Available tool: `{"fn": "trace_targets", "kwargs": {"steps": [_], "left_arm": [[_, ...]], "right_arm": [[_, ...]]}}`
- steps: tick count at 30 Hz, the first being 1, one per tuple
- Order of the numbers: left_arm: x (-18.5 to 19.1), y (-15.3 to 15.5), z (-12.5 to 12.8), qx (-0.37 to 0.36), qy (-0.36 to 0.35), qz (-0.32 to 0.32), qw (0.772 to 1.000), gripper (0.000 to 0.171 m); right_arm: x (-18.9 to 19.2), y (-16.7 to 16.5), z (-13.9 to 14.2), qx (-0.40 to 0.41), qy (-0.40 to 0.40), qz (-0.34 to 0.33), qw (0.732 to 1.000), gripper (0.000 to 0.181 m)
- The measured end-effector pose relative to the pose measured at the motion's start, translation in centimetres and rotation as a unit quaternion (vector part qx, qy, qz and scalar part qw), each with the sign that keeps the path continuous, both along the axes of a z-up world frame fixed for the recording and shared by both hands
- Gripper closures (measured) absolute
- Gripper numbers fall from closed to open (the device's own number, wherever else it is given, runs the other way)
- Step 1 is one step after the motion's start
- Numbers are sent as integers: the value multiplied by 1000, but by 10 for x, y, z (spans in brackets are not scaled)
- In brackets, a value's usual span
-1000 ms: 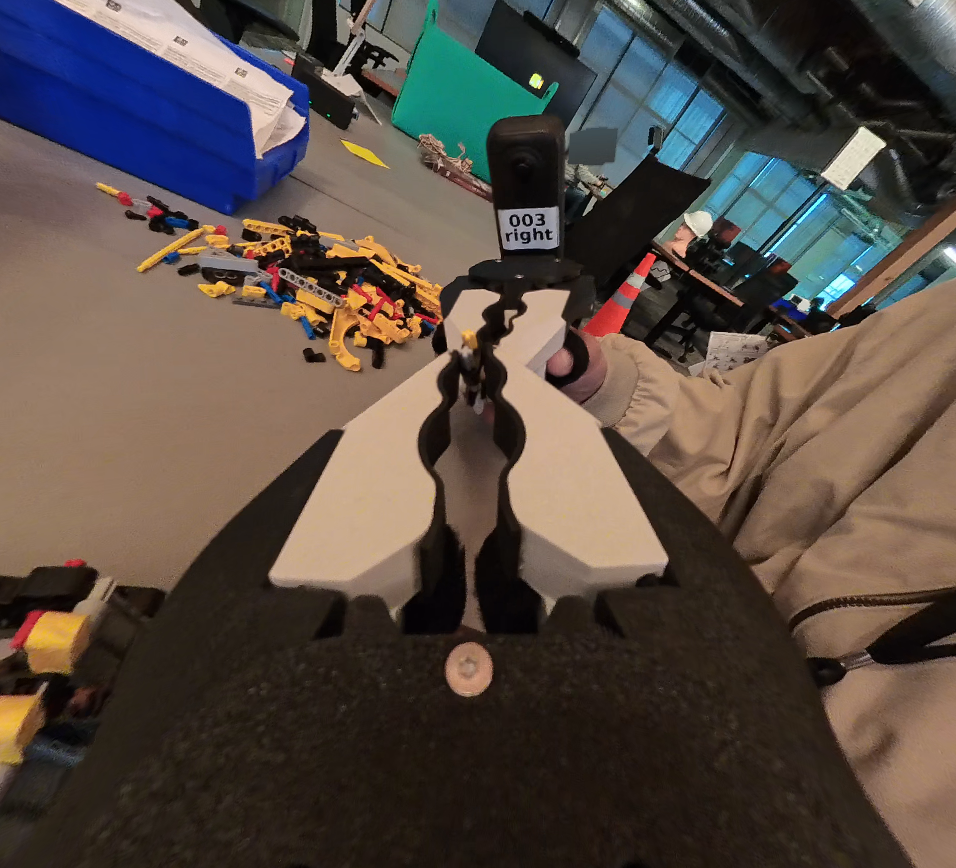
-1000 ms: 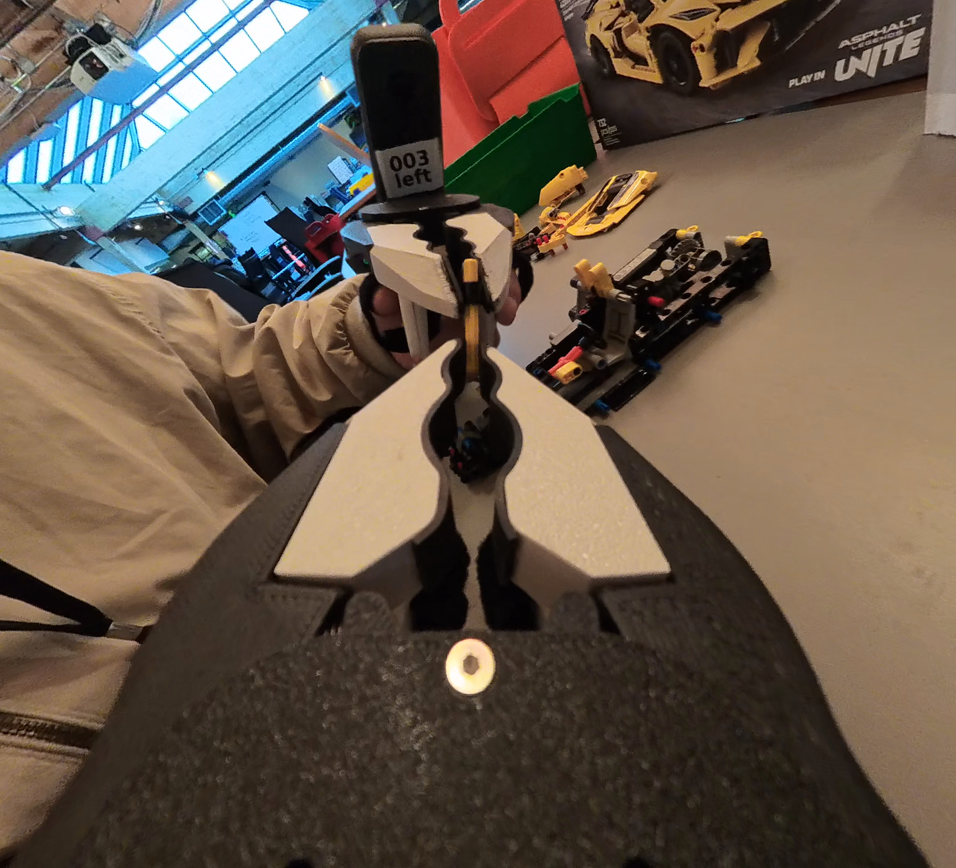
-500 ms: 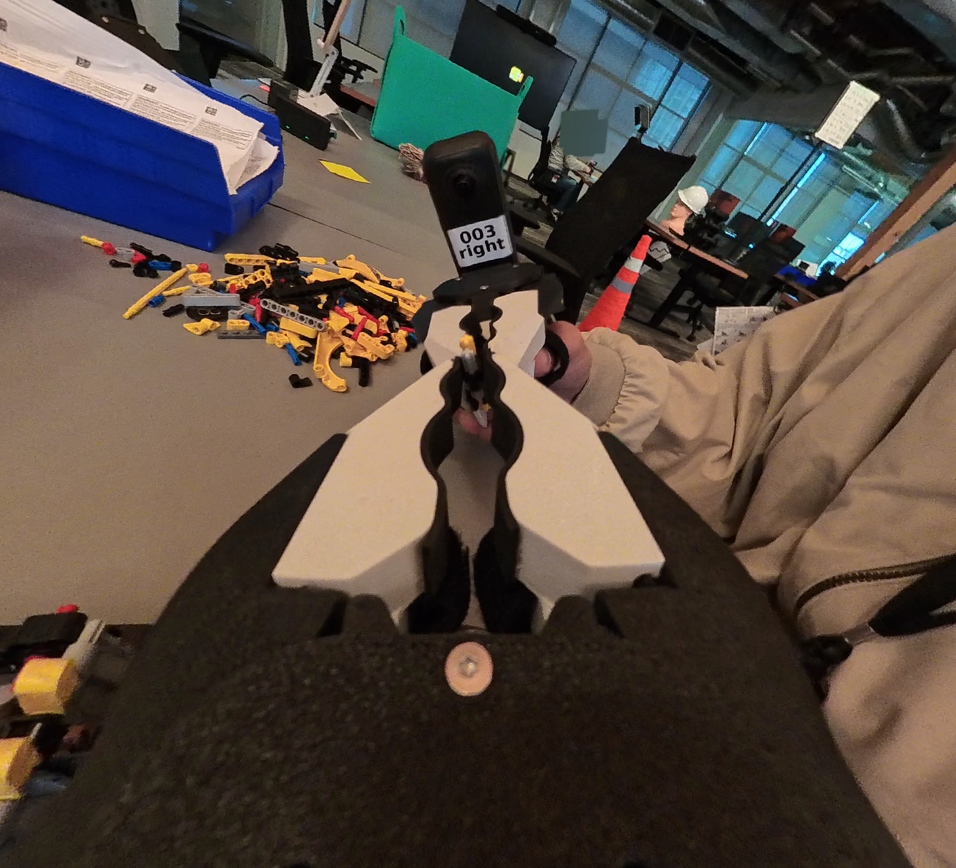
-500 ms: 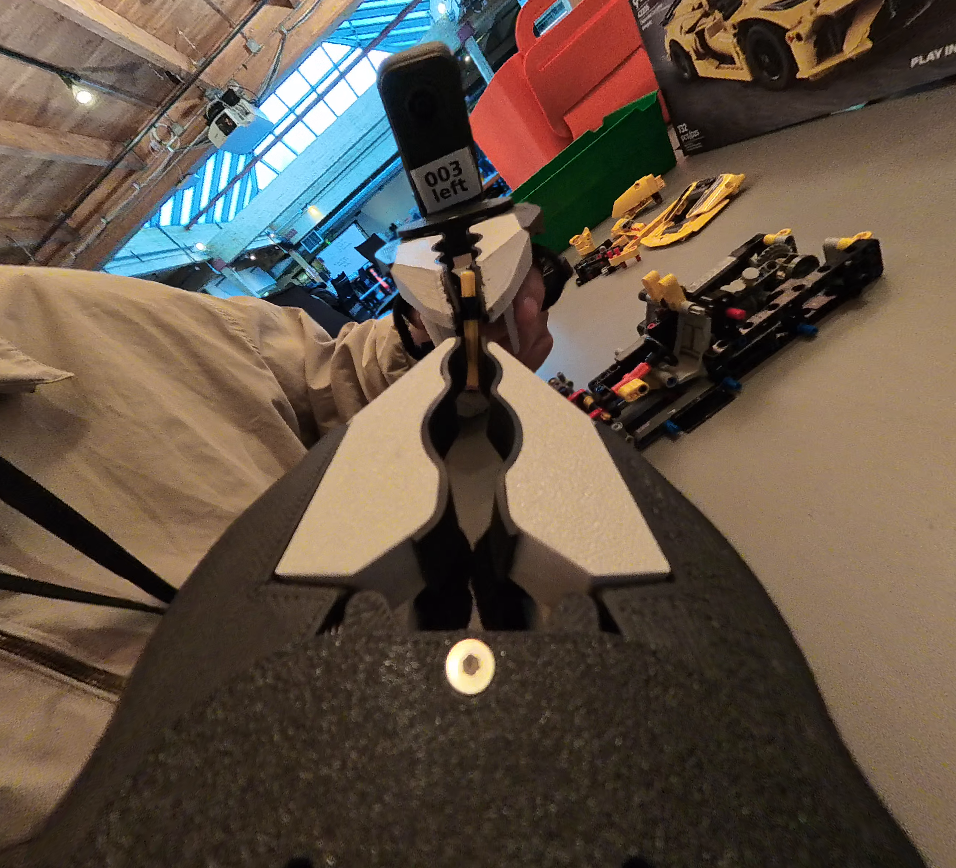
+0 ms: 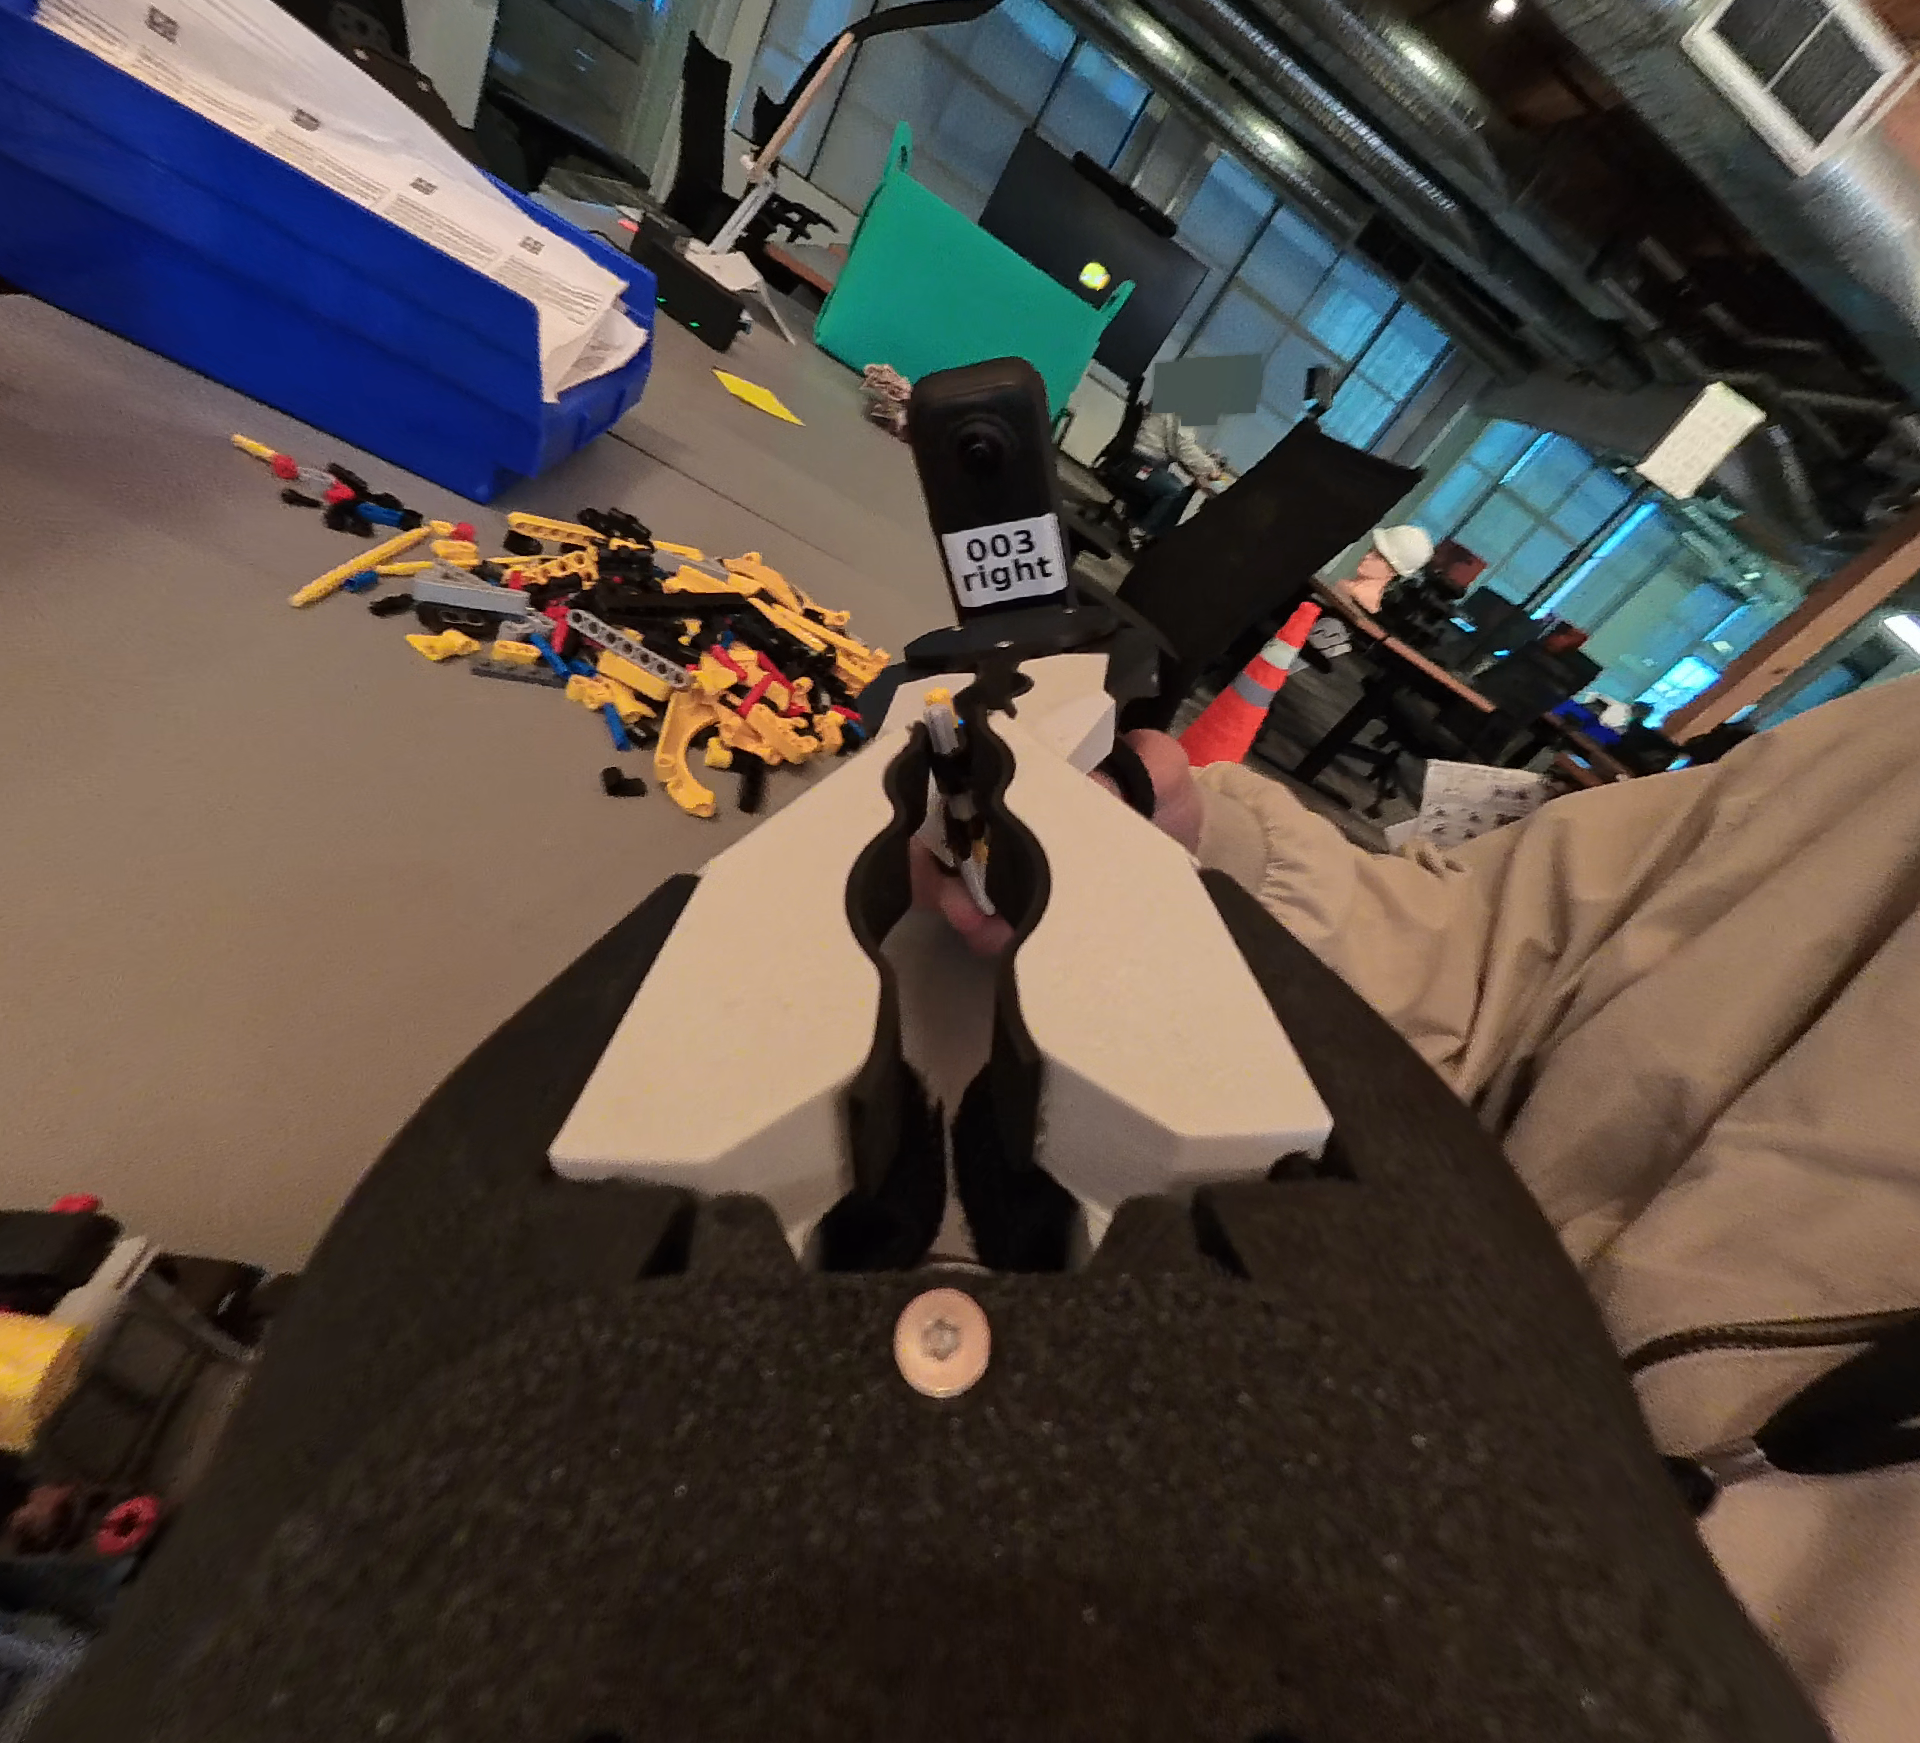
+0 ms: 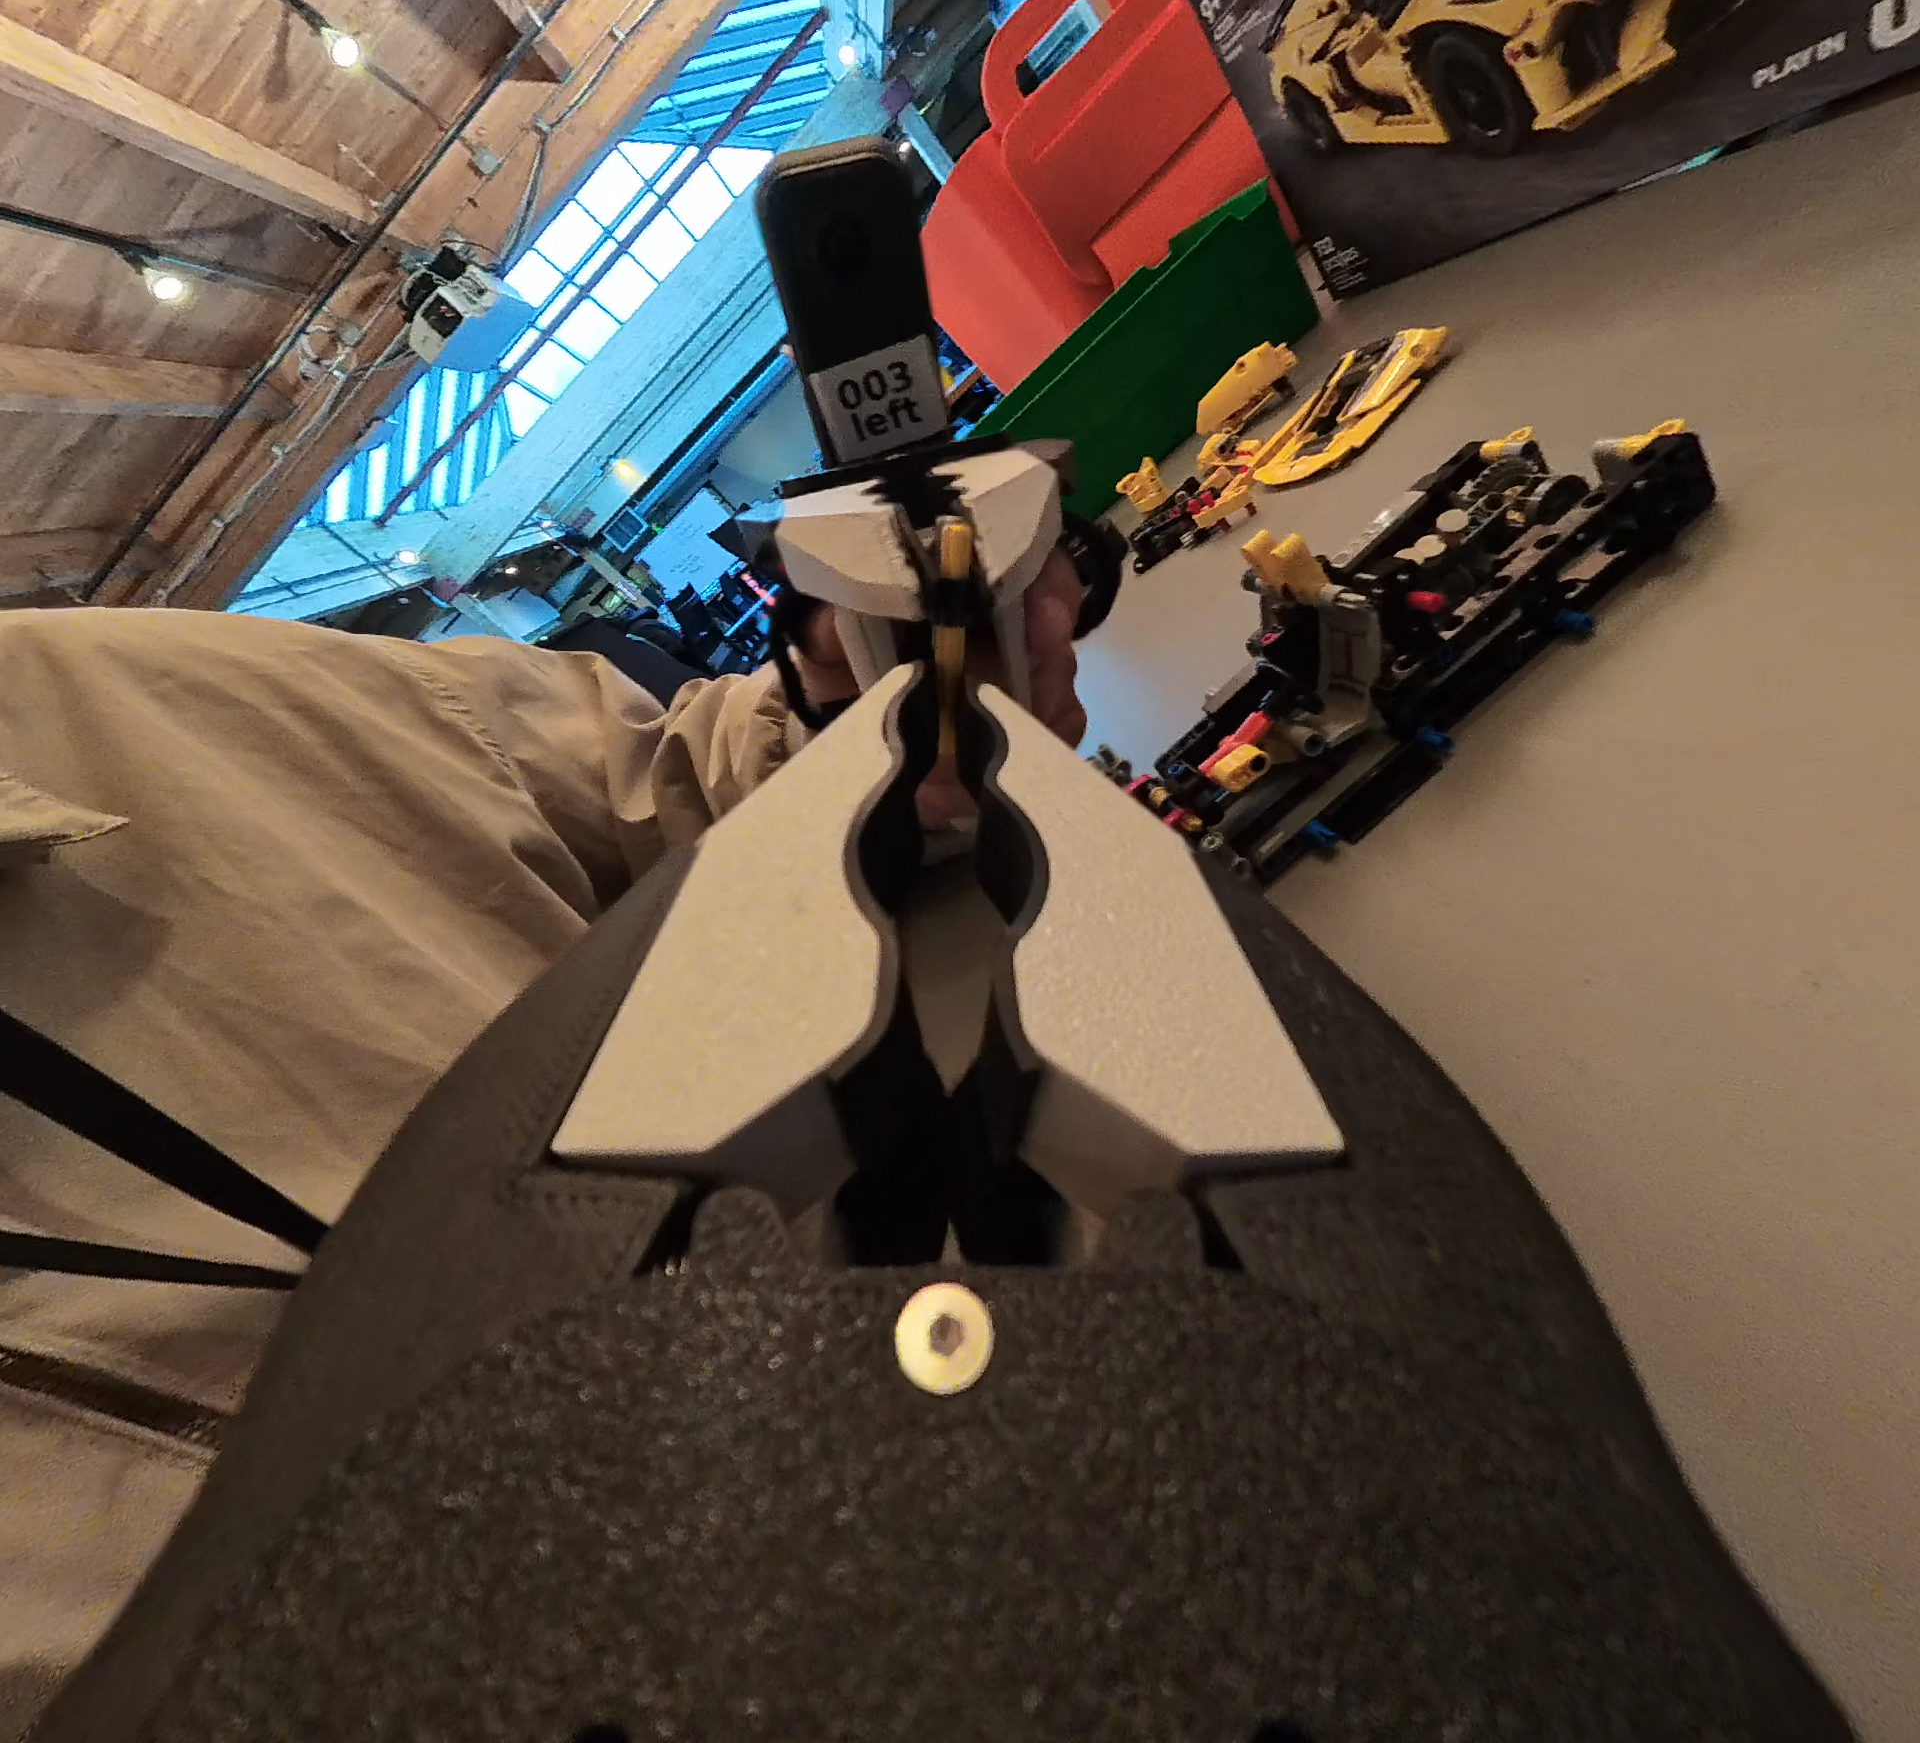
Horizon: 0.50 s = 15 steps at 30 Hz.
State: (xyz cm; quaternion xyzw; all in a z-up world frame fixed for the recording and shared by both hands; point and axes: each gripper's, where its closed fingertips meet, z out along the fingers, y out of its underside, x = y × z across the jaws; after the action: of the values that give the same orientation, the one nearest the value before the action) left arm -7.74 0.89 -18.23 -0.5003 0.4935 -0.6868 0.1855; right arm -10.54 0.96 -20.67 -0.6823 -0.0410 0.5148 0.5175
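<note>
The two tools met tip to tip above the grey desk [image 5: 260, 914], each pointing at the other. The left tool [image 5: 961, 763] had its white fingers drawn nearly together, pinching a slim assembly of small building pieces [image 5: 958, 810] at the tips; in its own view the piece showed pale grey with yellow and black bits, standing roughly upright in the narrow gap. The right tool [image 6: 951, 717] was likewise closed down to a slit on the same piece, which from that side [image 6: 951, 644] looked like a thin yellow rod with black connectors, running from its tips up into the other tool's tips. Whether both tools truly gripped it, or one only touched it, could not be told for certain.

A person's beige sleeve [image 5: 1558, 966] lay behind the far tool in each view. On the desk to the left sat a loose heap of yellow, black and red parts [image 5: 665, 644], with a blue bin [image 5: 260, 270] holding printed sheets beyond it. On the other side stood a partly built black chassis [image 6: 1434, 644], yellow body panels [image 6: 1340, 415], a green and red case [image 6: 1132, 270], and a box showing a yellow car [image 6: 1558, 0].
</note>
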Motion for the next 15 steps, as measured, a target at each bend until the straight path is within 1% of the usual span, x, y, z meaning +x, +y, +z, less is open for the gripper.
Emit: {"fn": "trace_targets", "kwargs": {"steps": [3, 7, 10, 12, 13, 14, 15], "left_arm": [[2, 3, 0, -8, 4, 8, 1000, 168], [5, 6, 3, -10, -3, 16, 1000, 168], [7, 6, -7, -6, 7, -4, 1000, 166], [7, 7, -16, 55, 5, 11, 998, 165], [6, 6, -18, 76, 4, 7, 997, 165], [4, 8, -15, 82, -4, 9, 997, 165], [3, 13, -13, 90, -10, 20, 996, 165]], "right_arm": [[1, 1, -1, -3, 0, -3, 1000, 178], [4, 3, 4, 4, 9, -5, 1000, 178], [10, 7, -3, -9, -5, -19, 1000, 178], [14, 14, -13, 3, -88, -63, 994, 178], [15, 15, -17, 17, -134, -75, 988, 177], [19, 19, -18, 37, -172, -99, 979, 163], [24, 23, -19, 61, -211, -126, 967, 144]]}}
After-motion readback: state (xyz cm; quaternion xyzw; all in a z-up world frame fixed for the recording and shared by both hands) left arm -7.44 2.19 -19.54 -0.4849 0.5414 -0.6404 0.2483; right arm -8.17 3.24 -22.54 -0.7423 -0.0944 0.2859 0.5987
